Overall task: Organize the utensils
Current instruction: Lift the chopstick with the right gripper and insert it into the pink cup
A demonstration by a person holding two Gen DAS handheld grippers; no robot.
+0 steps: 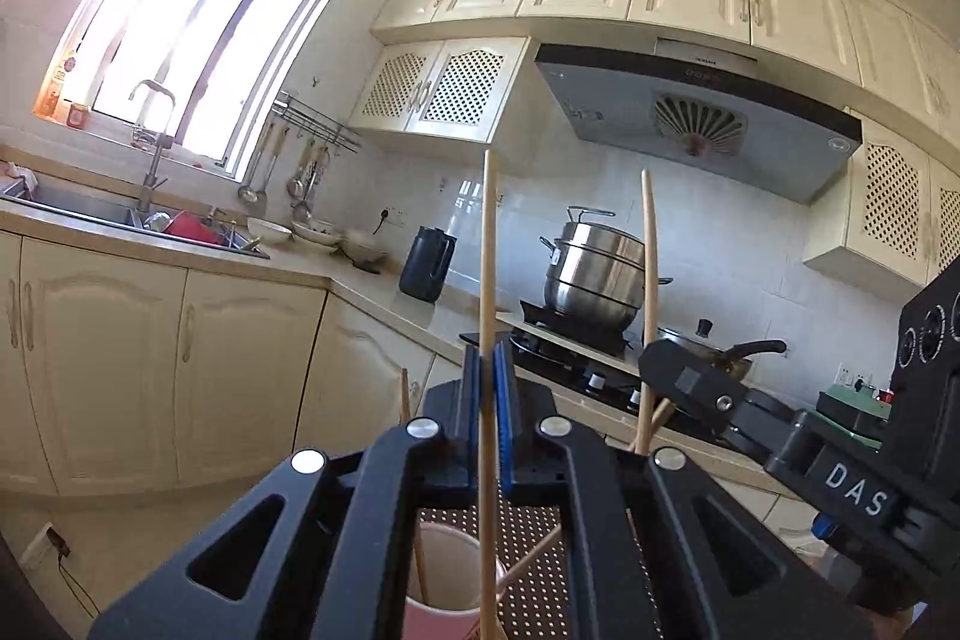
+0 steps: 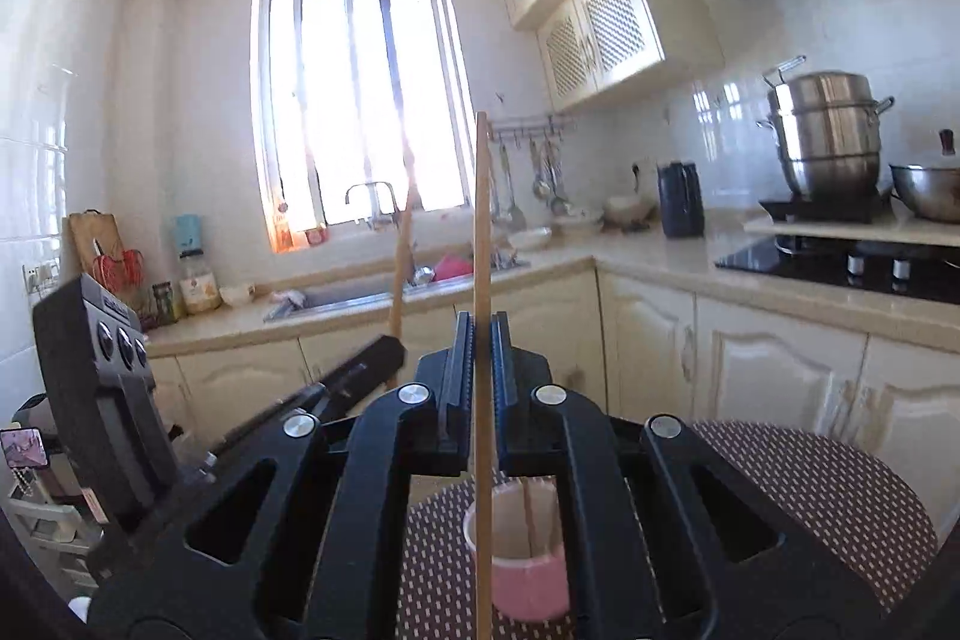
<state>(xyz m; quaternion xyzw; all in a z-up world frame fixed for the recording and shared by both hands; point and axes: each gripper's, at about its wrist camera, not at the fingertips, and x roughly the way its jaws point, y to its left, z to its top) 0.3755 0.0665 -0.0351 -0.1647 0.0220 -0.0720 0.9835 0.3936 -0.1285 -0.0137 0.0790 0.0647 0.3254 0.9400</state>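
Left wrist view: left gripper [image 1: 489, 370] was clenched on an upright chopstick [image 1: 487, 244], held above a pink cup [image 1: 447, 574] on a dotted mat [image 1: 534, 538]. Right gripper [image 1: 651, 361] was seen beside, grasping a second chopstick [image 1: 648, 244].

Right wrist view: right gripper [image 2: 480, 340] was clamped on its chopstick [image 2: 481, 220] above the cup [image 2: 528, 574].

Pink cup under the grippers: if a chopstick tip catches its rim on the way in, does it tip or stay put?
Probably tips fairly easily: the pink cup looks tall for its base and holds only a few chopsticks, so it seems light. The dotted placemat under it looks textured, so it would likely pivot rather than slide. The chopstick looks stiff.
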